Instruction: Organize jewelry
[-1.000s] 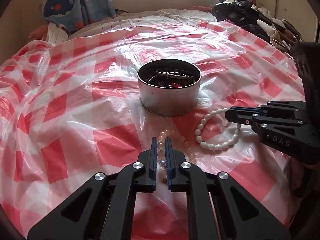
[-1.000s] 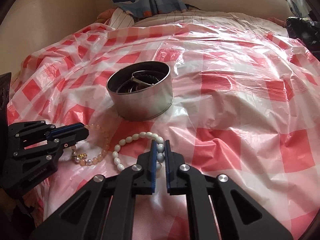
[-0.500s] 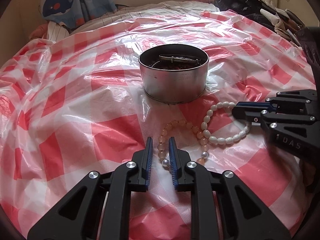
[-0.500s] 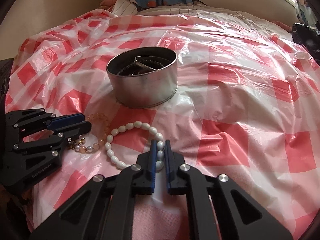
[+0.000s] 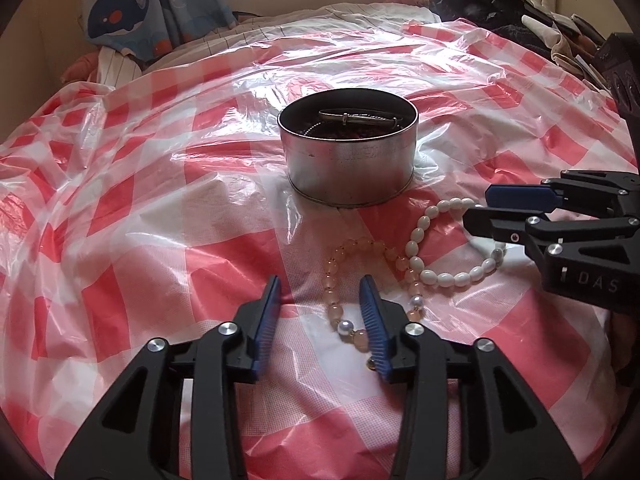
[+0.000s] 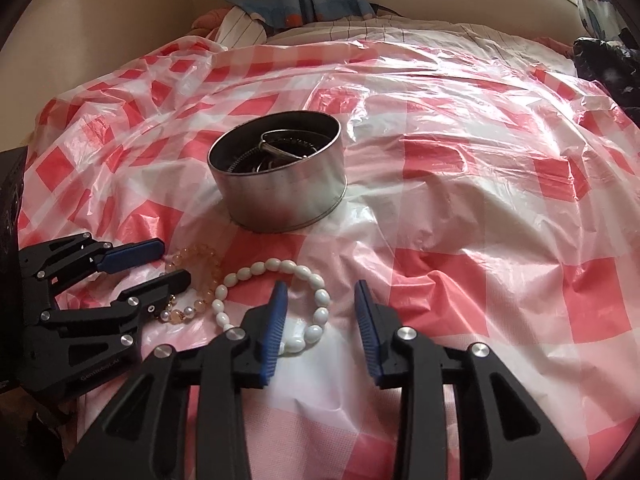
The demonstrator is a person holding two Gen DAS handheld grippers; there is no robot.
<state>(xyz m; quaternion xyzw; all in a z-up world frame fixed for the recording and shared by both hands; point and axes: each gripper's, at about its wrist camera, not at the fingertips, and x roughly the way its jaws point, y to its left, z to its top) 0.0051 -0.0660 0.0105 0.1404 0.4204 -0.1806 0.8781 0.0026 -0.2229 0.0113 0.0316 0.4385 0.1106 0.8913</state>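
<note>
My left gripper (image 5: 323, 306) jaws just opened, apart; peach bracelet (image 5: 362, 276) lies between, unpinched. Right gripper (image 6: 320, 312) likewise; white bracelet (image 6: 276, 292) at 11 o'clock.

Round tin (image 5: 348, 168): contents dark and tangled, individual pieces not distinguishable. White bead bracelet (image 5: 448, 276): far side covered by the right gripper (image 5: 480, 214). Peach bead bracelet (image 6: 200, 276): near part hidden behind the left gripper (image 6: 176, 262). Whale-print curtain (image 5: 132, 12): cut off at the top edge. Dark clothing pile (image 5: 492, 4): items indistinct.
</note>
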